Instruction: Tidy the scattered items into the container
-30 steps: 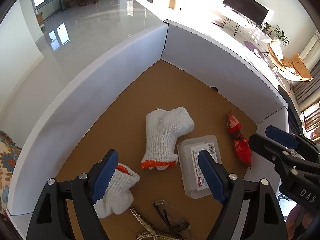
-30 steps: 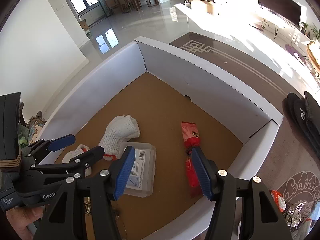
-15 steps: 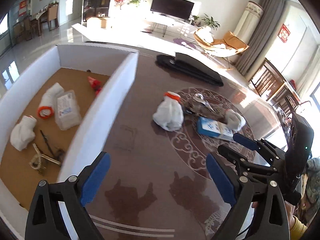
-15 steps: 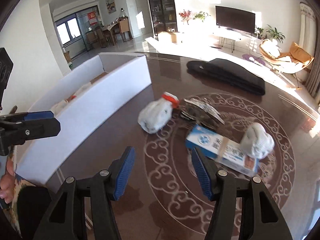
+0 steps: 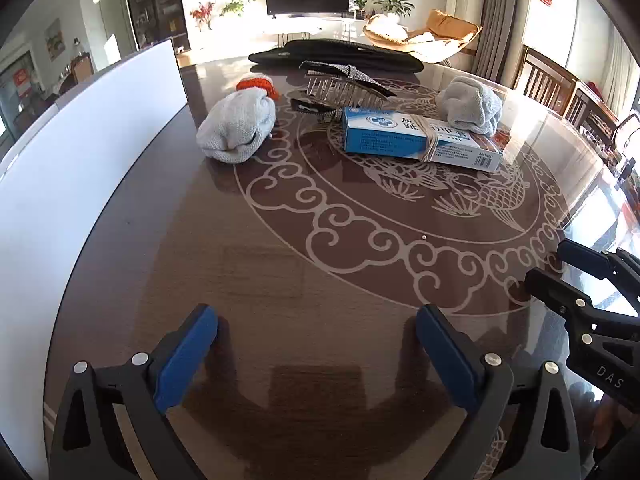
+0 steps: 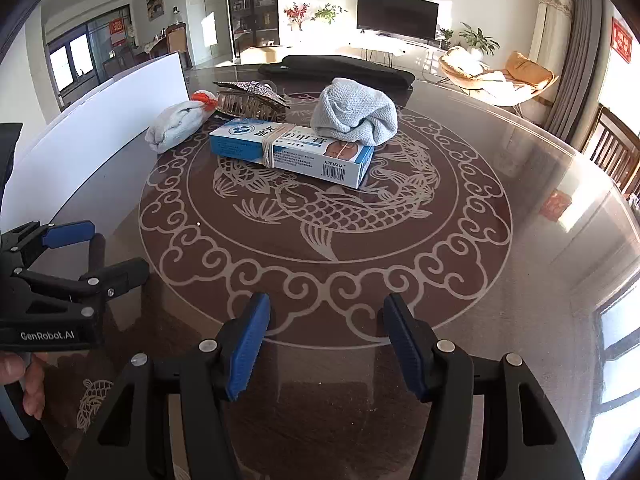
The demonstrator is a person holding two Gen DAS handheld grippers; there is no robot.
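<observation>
On the dark patterned table lie a blue-and-white box [image 5: 420, 138] [image 6: 292, 148] bound with a rubber band, a balled grey sock [image 5: 470, 105] [image 6: 354, 112] by its far end, a white glove with an orange cuff [image 5: 238, 126] [image 6: 176, 124], a large hair claw [image 5: 344, 84] [image 6: 250, 100] and a small dark clip [image 5: 314, 108]. The white cardboard container [image 5: 80, 152] [image 6: 100, 120] stands at the left. My left gripper [image 5: 316, 344] hovers short of the items, its jaws opening with nothing between them. My right gripper [image 6: 326, 340] is open and empty, also short of the box.
A long black bag [image 5: 336, 54] [image 6: 336, 68] lies at the table's far edge. Chairs [image 5: 560, 84] stand along the right side. Each gripper shows in the other's view: the right one at the right edge [image 5: 592, 304], the left one at the left edge [image 6: 60, 276], held by a hand [image 6: 24, 380].
Both grippers have swung from above the container's inside, past its wall, to above the table in front of the scattered items. The left jaws have spread wider.
</observation>
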